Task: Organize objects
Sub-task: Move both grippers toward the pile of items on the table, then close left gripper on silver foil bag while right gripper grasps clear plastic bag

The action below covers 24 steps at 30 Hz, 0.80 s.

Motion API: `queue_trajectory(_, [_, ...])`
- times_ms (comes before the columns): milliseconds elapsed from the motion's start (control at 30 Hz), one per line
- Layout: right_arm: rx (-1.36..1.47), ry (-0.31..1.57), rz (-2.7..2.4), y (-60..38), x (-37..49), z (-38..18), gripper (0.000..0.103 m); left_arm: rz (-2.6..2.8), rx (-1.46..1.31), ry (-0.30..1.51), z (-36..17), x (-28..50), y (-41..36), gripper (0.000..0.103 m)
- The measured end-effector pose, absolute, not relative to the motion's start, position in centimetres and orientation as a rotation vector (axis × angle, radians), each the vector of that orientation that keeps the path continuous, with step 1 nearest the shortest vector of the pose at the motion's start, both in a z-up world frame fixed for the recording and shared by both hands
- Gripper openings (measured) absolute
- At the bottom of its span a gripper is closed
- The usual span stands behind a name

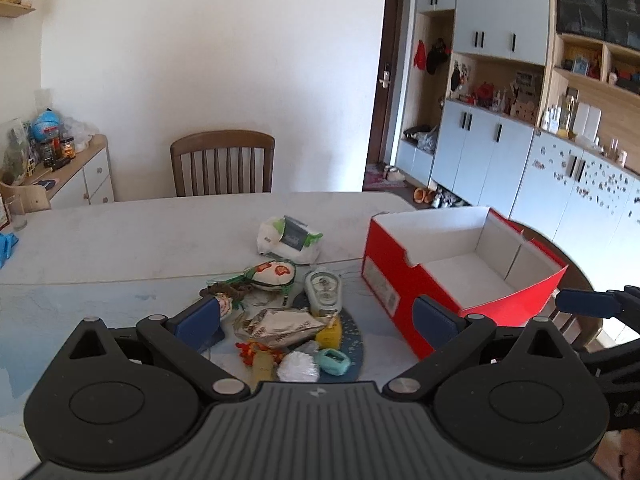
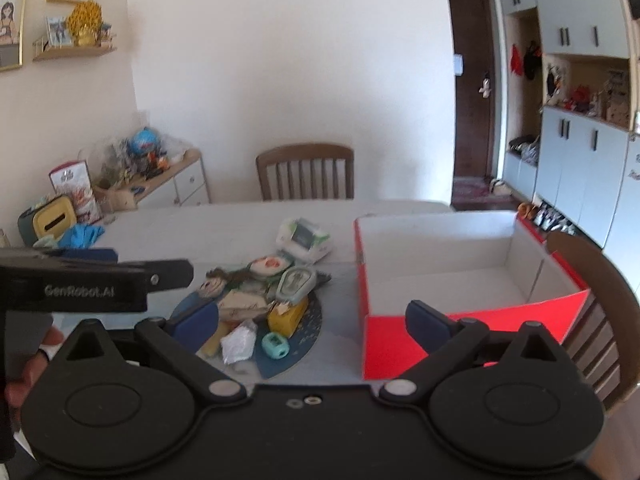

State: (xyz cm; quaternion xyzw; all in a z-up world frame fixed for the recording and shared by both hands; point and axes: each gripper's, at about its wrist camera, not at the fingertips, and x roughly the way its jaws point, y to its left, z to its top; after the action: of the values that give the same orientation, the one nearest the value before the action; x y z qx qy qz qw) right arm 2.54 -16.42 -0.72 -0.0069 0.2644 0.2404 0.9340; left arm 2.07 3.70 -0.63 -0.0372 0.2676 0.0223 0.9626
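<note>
Both claws are spread apart and hold nothing: left gripper (image 1: 316,320), right gripper (image 2: 312,326). At lower centre the small objects (image 1: 288,320) lie heaped, probably awaiting the empty red box (image 1: 400,280) at right.

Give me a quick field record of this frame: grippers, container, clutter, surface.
left gripper: open, holding nothing, above the pile
right gripper: open, holding nothing
red box: lid off, white inside, nothing visible in it, right of the pile
pile: small items heaped on a dark blue mat
wipes pack: behind the pile, apart from it
table: pale top, holds all of the above
</note>
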Motion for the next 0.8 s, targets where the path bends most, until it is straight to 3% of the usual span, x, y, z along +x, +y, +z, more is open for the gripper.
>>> queue_trajectory(500, [-0.11,0.687,0.564,-9.5,5.8,-5.1,0.095,-0.077,0.022,0.713,-6.7,10.8,7.8,0.102])
queue_trajectory(633, [-0.139,0.721,0.576,-7.5,6.7,-6.5,0.085,-0.103,0.044,0.752,-8.1,13.4,8.1,0.102])
queue_trajectory(800, [-0.136,0.764,0.587,-5.6,7.7,-8.1,0.081,-0.125,0.043,0.801,-9.7,15.7,8.3,0.101])
